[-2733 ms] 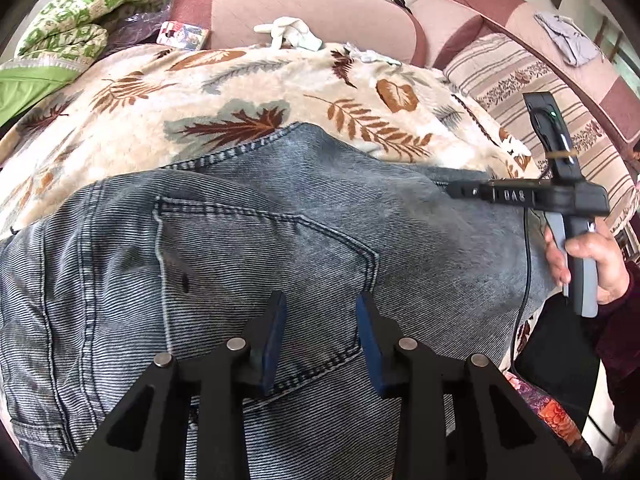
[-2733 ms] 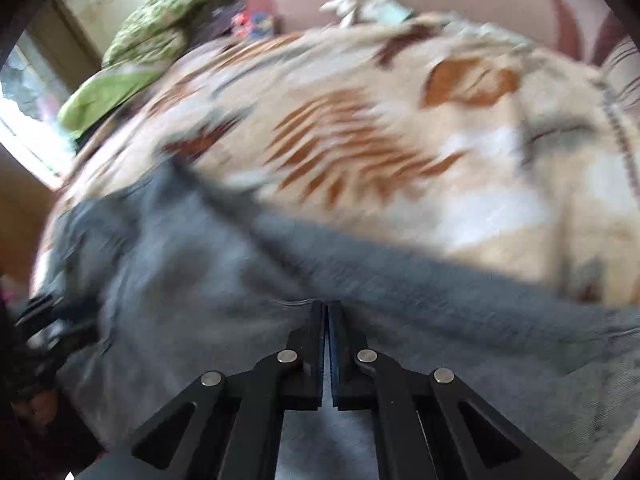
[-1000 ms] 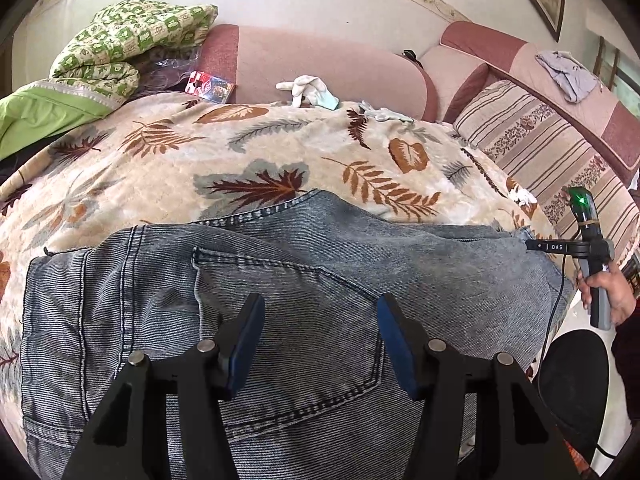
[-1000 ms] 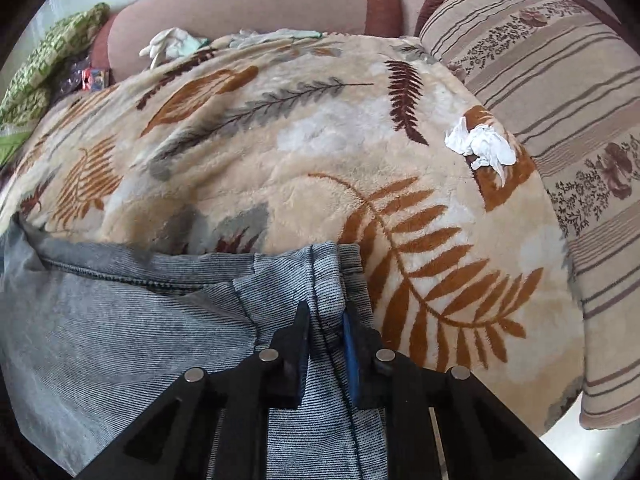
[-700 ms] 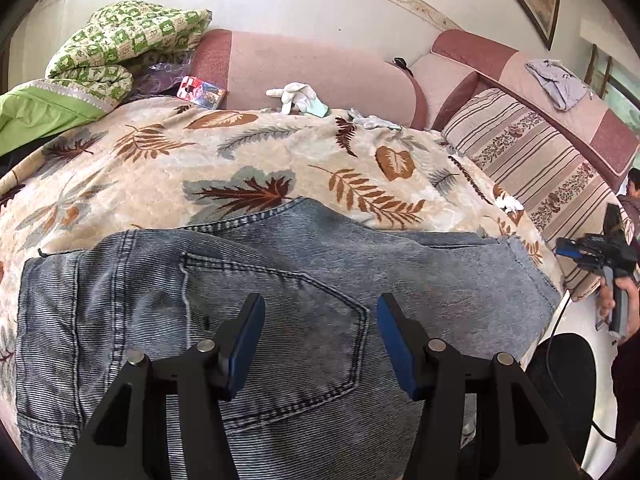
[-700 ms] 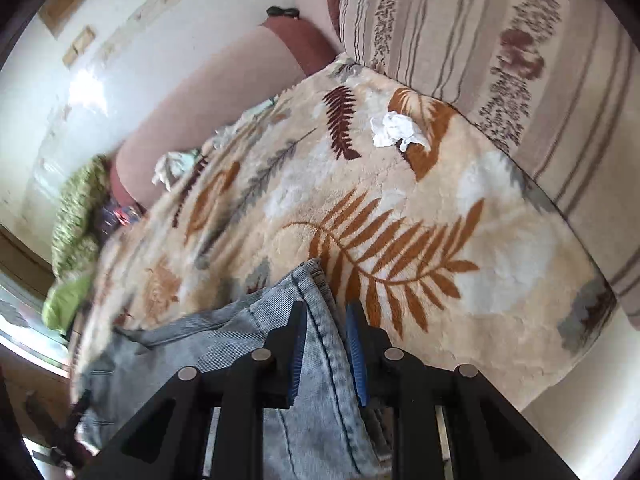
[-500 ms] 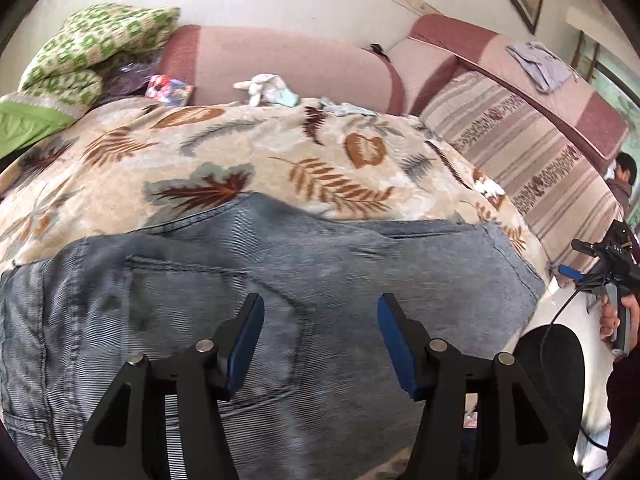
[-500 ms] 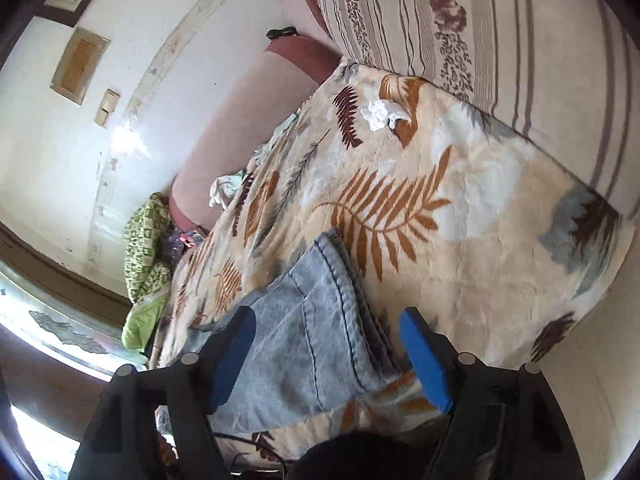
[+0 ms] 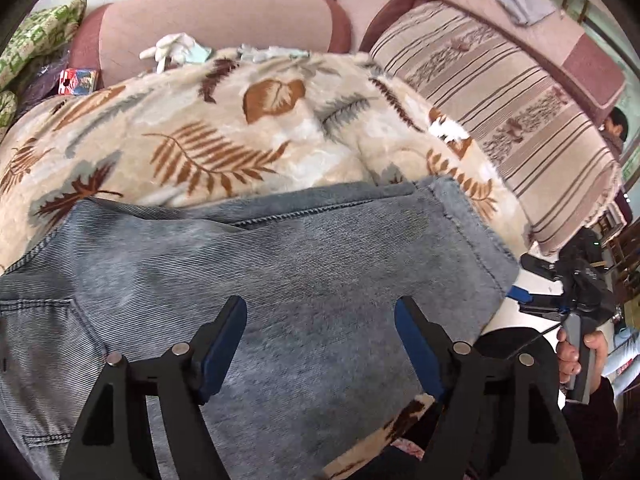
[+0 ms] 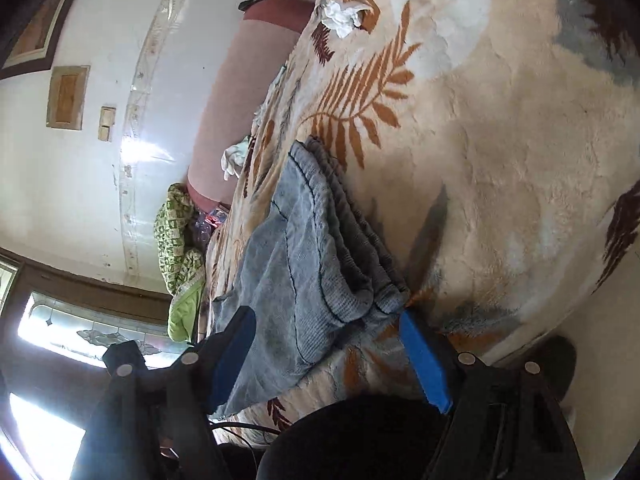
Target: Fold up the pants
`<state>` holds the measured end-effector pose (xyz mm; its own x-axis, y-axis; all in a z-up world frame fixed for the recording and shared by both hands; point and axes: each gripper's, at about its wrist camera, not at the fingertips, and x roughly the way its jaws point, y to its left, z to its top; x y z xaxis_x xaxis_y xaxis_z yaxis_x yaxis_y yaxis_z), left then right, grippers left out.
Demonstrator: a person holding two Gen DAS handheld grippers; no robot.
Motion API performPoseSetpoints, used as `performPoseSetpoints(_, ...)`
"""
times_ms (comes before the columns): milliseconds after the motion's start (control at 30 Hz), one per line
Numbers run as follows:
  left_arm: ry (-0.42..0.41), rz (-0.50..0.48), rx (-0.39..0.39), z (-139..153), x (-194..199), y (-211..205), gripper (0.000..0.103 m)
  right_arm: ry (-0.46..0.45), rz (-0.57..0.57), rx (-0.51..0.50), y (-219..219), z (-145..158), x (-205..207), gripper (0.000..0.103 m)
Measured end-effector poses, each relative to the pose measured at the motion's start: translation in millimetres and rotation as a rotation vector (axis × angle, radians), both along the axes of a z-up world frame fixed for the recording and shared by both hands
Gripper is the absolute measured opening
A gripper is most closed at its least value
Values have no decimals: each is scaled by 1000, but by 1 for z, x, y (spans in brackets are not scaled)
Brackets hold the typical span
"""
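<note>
My left gripper point(image 9: 320, 344) hangs over the pants point(image 9: 280, 280), tilted down at them. Jaws are opening, wide apart; denim lies below the gap, but the blue pads point(image 9: 222, 344) press on nothing. Nothing grasped.

The pants: grey-blue washed denim, fine ribbed texture, folded into a flat stack on the leaf-print blanket point(image 9: 192, 136) that covers the sofa. A darker stitched seam runs along the top edge in the left wrist view, and the hem end points right, near the blanket's front corner. A pocket seam shows at far left, low in the frame. Surface is mostly smooth, slightly blurred.

In the right wrist view the picture is rolled sideways. My right gripper point(image 10: 326, 354) is released, jaws spread wide, with the hem end of the pants point(image 10: 304, 264) in front of the gap. The pads are apart from the cloth as far as I can tell; the right pad's tip sits just beside the hem corner, and contact is unclear. Here several layers of denim show stacked at the hem edge, the top layer's corner curled with a dark stitch line along it.

A crumpled white tissue point(image 10: 340, 16) lies on the blanket well beyond the pants. A striped cushion point(image 9: 500, 92) sits to the right, a pink sofa back point(image 9: 216, 20) behind. In the left wrist view my right hand point(image 9: 580, 354) grips the other tool's handle off the sofa's edge.
</note>
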<state>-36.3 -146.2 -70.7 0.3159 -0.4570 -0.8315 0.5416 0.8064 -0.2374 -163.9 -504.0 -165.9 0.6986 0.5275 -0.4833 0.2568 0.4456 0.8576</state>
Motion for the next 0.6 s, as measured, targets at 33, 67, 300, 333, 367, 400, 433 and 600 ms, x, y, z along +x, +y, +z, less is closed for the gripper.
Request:
performPoseSetpoints(33, 18, 14, 20, -5, 5, -5, 77, -5, -6, -2, -1, 0, 2, 77)
performPoseSetpoints(67, 47, 29, 41, -11, 10, -11, 78, -7, -9, -1, 0, -2, 5, 77)
performPoseSetpoints(300, 108, 67, 152, -39, 30, -36, 89, -29, -9, 23, -1, 0, 8, 77)
performPoseSetpoints(333, 102, 47, 177, -41, 29, -42, 92, -35, 1, 21, -2, 0, 9, 77)
performPoseSetpoints(367, 88, 33, 206, -43, 29, -46, 93, -39, 10, 20, 0, 1, 12, 77)
performPoseSetpoints(400, 74, 22, 230, -44, 27, -49, 93, -40, 19, 24, 1, 2, 15, 77)
performPoseSetpoints(433, 70, 17, 238, -43, 25, -50, 93, -39, 24, 28, 1, 2, 19, 77)
performPoseSetpoints(600, 50, 43, 185, -18, 30, -33, 93, 0, 22, 29, -3, 5, 22, 77)
